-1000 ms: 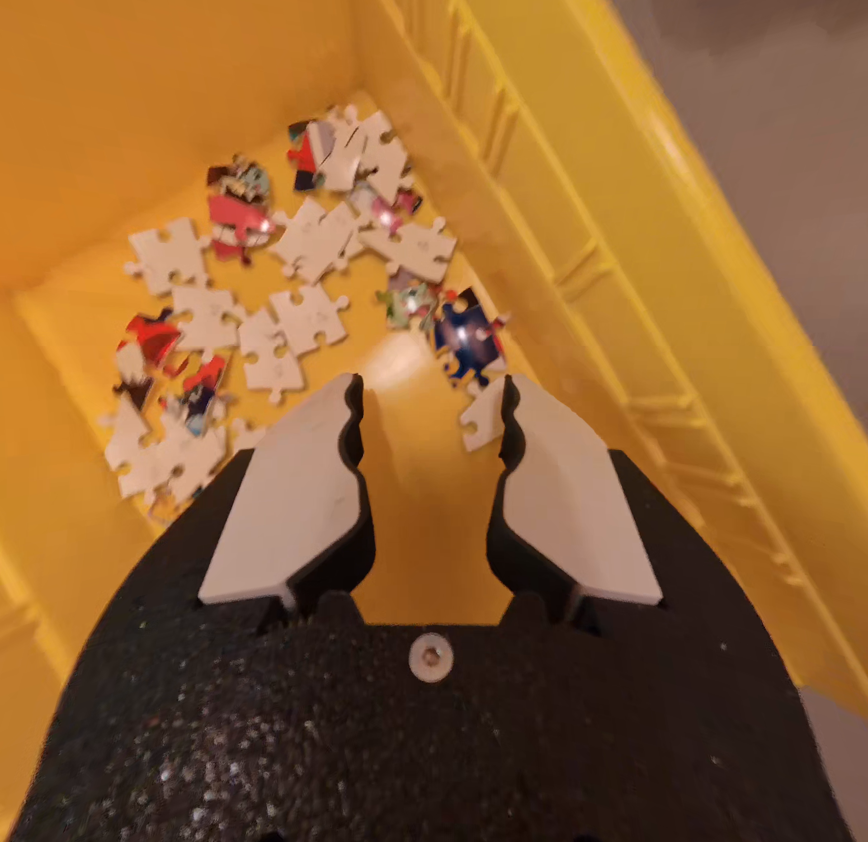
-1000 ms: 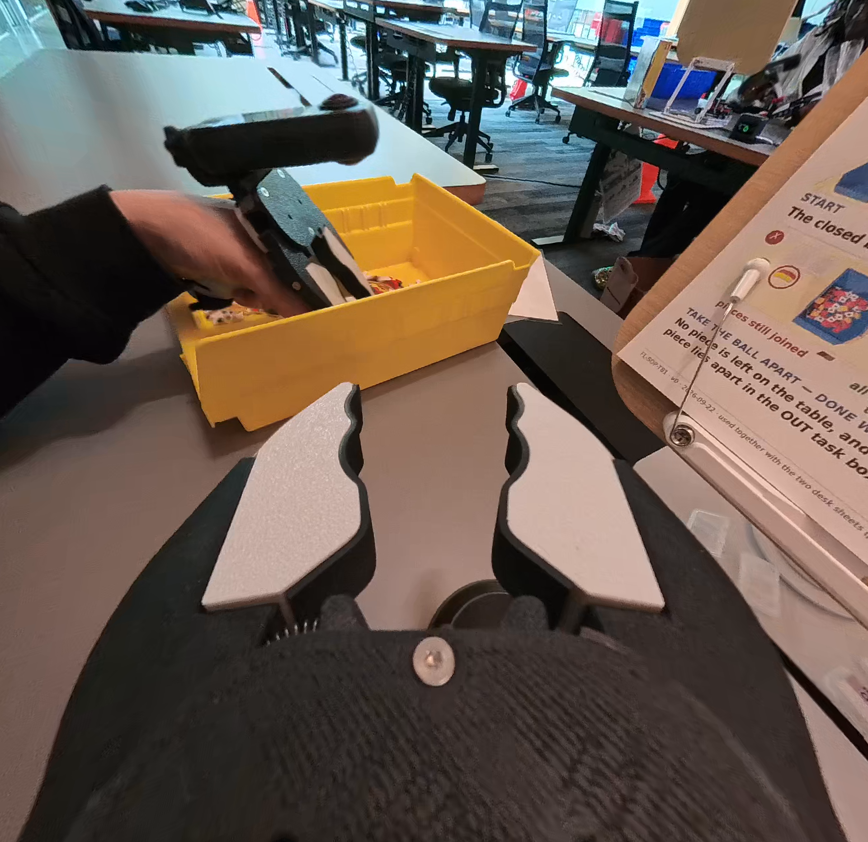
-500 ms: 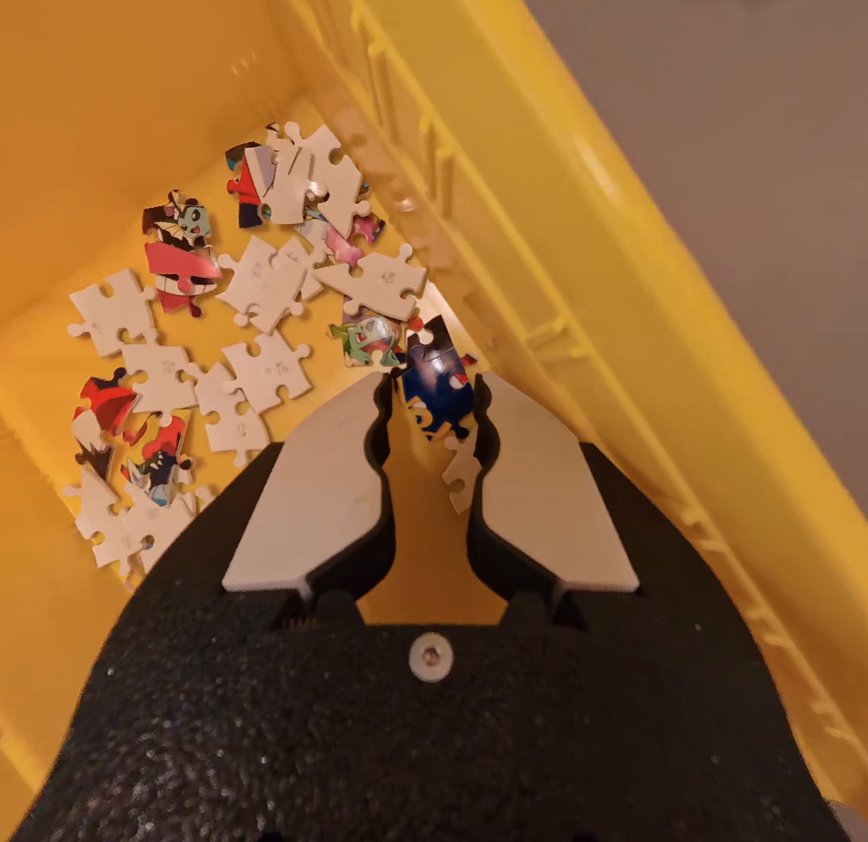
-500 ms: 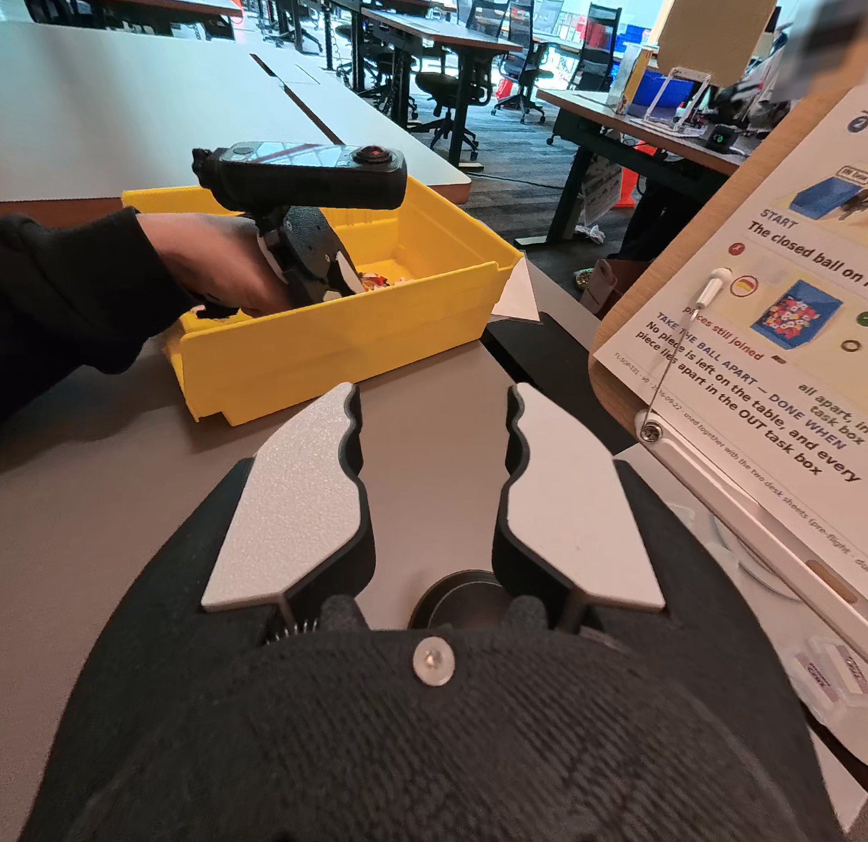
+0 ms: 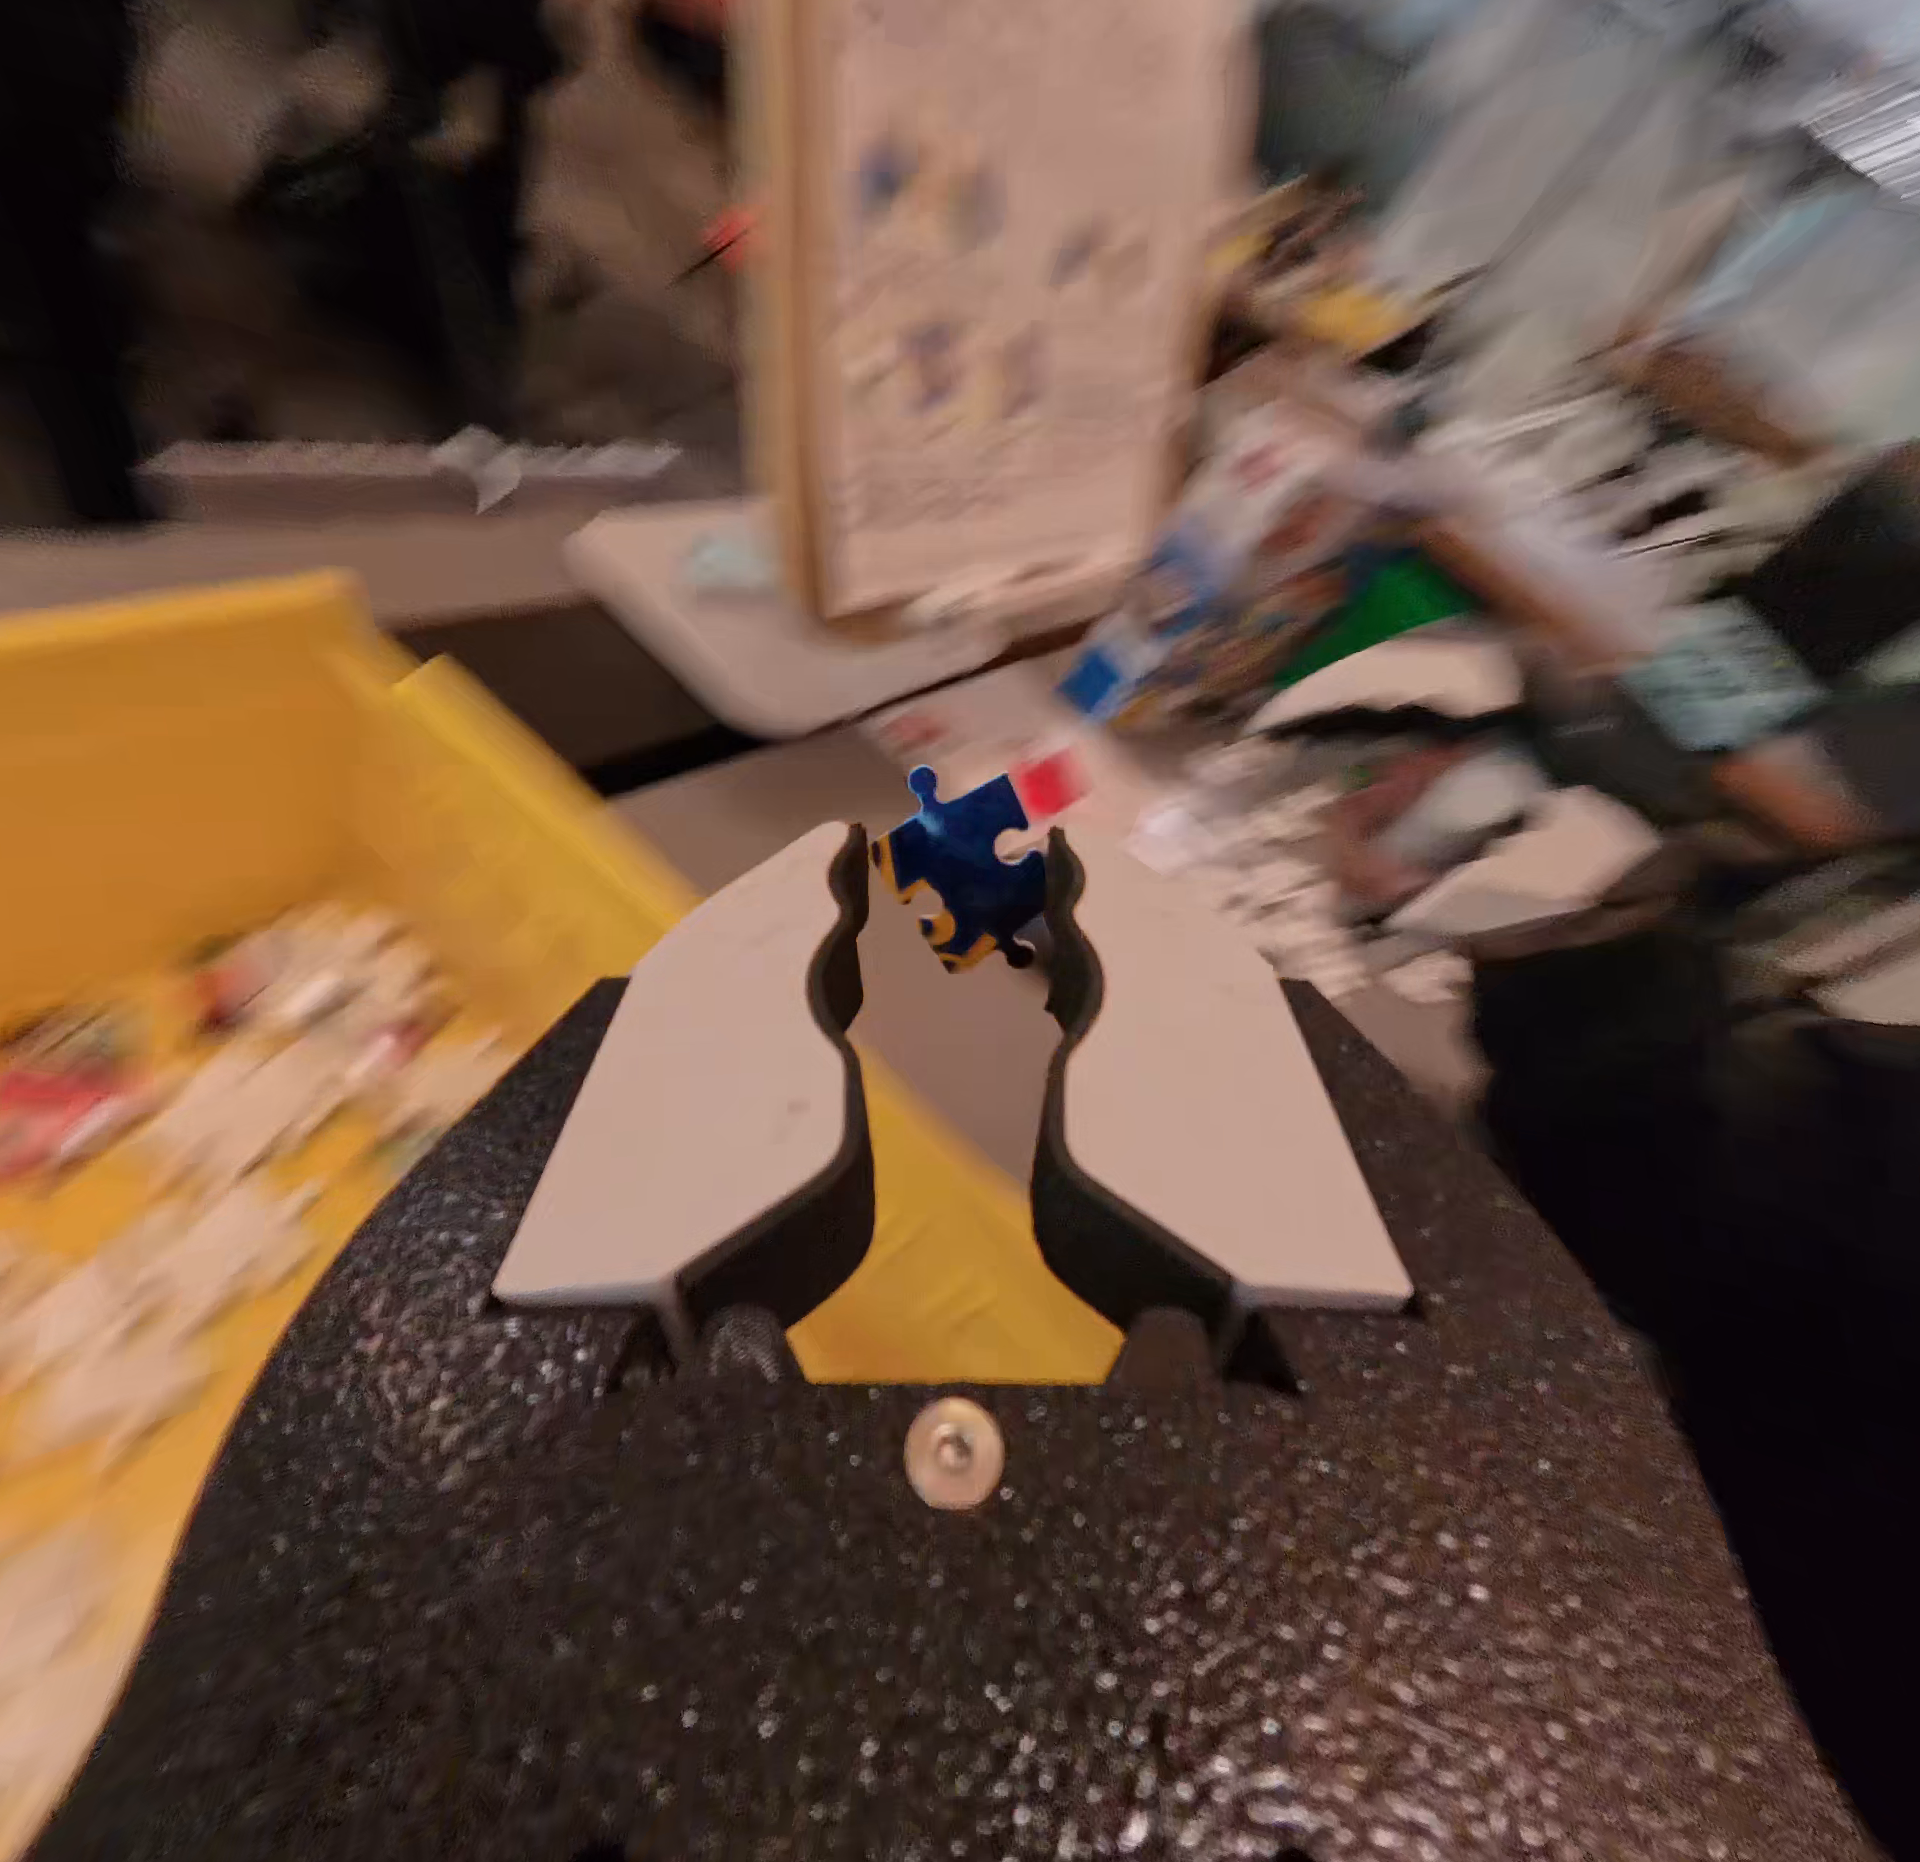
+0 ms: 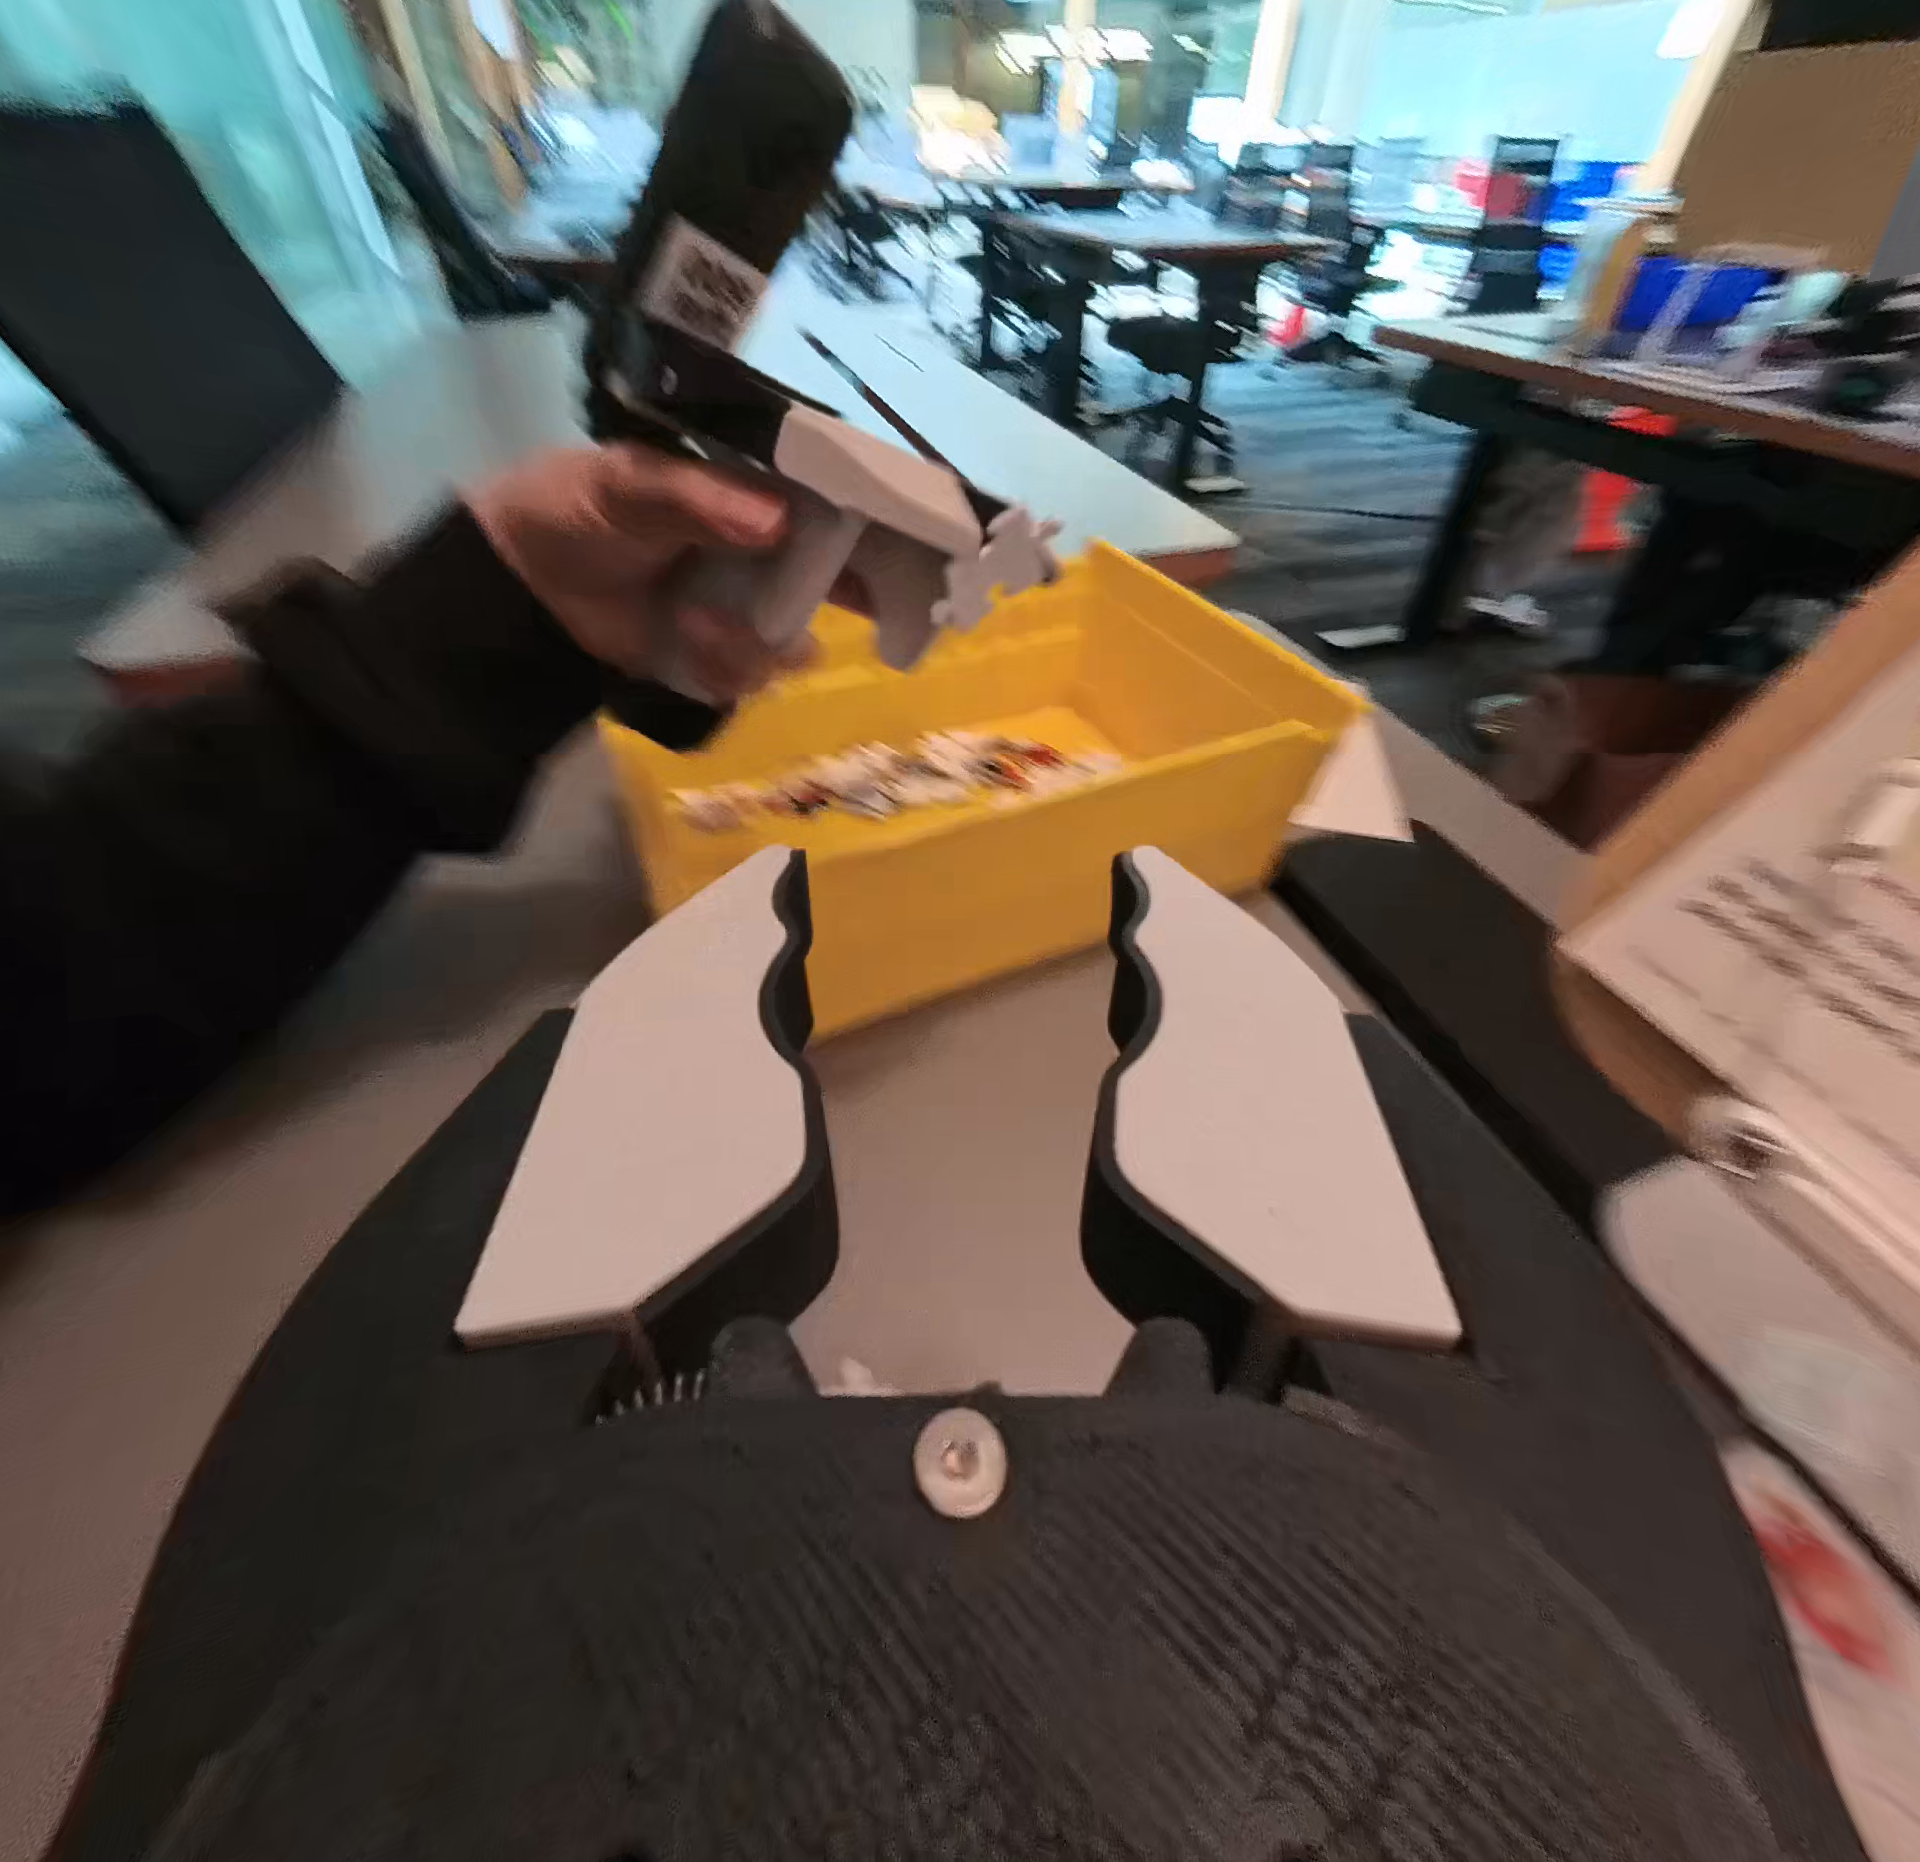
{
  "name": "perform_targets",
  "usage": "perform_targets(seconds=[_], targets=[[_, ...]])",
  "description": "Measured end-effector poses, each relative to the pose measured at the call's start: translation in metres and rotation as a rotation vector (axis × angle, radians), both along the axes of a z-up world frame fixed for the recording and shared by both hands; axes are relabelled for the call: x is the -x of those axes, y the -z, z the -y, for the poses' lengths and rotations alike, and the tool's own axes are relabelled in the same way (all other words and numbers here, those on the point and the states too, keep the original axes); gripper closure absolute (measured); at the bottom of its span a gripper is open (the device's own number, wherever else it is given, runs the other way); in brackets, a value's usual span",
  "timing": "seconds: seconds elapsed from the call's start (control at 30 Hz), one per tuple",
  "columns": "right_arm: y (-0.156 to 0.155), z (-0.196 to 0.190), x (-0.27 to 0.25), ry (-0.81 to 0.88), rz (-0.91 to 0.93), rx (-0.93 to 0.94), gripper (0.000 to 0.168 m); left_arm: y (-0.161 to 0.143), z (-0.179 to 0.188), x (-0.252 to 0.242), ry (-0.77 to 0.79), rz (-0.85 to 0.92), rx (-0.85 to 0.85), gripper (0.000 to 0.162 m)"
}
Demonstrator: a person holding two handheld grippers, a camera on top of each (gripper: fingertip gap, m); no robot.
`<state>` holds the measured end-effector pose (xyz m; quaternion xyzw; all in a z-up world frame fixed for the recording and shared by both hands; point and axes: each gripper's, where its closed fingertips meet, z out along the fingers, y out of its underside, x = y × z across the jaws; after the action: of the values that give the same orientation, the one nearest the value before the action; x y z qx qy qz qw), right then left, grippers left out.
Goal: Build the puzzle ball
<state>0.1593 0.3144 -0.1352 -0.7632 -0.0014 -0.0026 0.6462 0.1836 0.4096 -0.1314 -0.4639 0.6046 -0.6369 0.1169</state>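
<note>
My left gripper [image 5: 956, 856] is shut on a blue puzzle piece [image 5: 961, 872] with yellow marks, held between its fingertips above the right edge of the yellow bin [image 5: 260, 732]. In the right wrist view the left gripper [image 6: 977, 565] is raised over the bin [image 6: 1039, 877], and the piece shows its white back [image 6: 1003, 560]. Several loose puzzle pieces [image 6: 894, 773] lie on the bin floor. My right gripper [image 6: 956, 908] is open and empty, low over the grey table [image 6: 956, 1137], just in front of the bin.
A board with an instruction sheet [image 6: 1787, 929] stands at the right on a white base. A black mat [image 6: 1455, 971] lies between it and the bin. A person's hand and dark sleeve [image 6: 312, 773] hold the left gripper. Office desks and chairs stand behind.
My left gripper closed on the blue piece in the bin, then lifted it out and swung up and right. My right gripper moved closer to the bin and stayed open.
</note>
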Motion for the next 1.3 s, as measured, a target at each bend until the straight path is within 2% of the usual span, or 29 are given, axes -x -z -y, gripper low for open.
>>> perform_targets(seconds=[0.03,0.13,0.23,0.37,0.53,0.6,0.67,0.8,0.87,0.97,1.03,1.17,1.3], targets=[[-0.008,-0.003,0.012,-0.056,-0.079,-0.052,0.114,-0.025,0.017,0.008,0.098,0.107,0.099,0.131],[-0.038,-0.005,0.036,-0.195,-0.287,-0.222,0.120,-0.082,0.050,0.037,0.328,0.388,0.347,0.131],[-0.059,-0.003,0.053,-0.300,-0.433,-0.321,0.124,-0.107,0.067,0.057,0.495,0.529,0.561,0.131],[-0.077,0.002,0.065,-0.375,-0.572,-0.405,0.130,-0.116,0.086,0.068,0.643,0.586,0.740,0.131],[-0.091,0.010,0.060,-0.442,-0.766,-0.500,0.142,-0.111,0.110,0.074,0.719,0.603,0.744,0.131],[-0.093,0.012,0.058,-0.460,-0.808,-0.518,0.146,-0.108,0.116,0.074,0.723,0.606,0.724,0.131],[-0.095,0.016,0.057,-0.490,-0.834,-0.541,0.159,-0.104,0.119,0.074,0.719,0.615,0.693,0.131],[-0.090,0.016,0.055,-0.510,-0.833,-0.494,0.166,-0.101,0.118,0.073,0.699,0.629,0.660,0.132],[-0.083,0.017,0.050,-0.486,-0.794,-0.436,0.166,-0.098,0.115,0.070,0.673,0.622,0.640,0.145],[-0.067,0.025,0.040,-0.417,-0.651,-0.274,0.166,-0.090,0.116,0.061,0.613,0.573,0.531,0.140],[-0.049,0.039,0.027,-0.324,-0.500,-0.120,0.166,-0.082,0.121,0.055,0.562,0.542,0.399,0.138],[-0.010,0.107,0.008,-0.145,-0.328,0.145,0.166,-0.056,0.141,0.045,0.501,0.492,0.079,0.132],[0.043,0.227,0.011,-0.031,-0.308,0.562,0.166,-0.021,0.160,0.035,0.495,0.425,-0.190,0.125]])
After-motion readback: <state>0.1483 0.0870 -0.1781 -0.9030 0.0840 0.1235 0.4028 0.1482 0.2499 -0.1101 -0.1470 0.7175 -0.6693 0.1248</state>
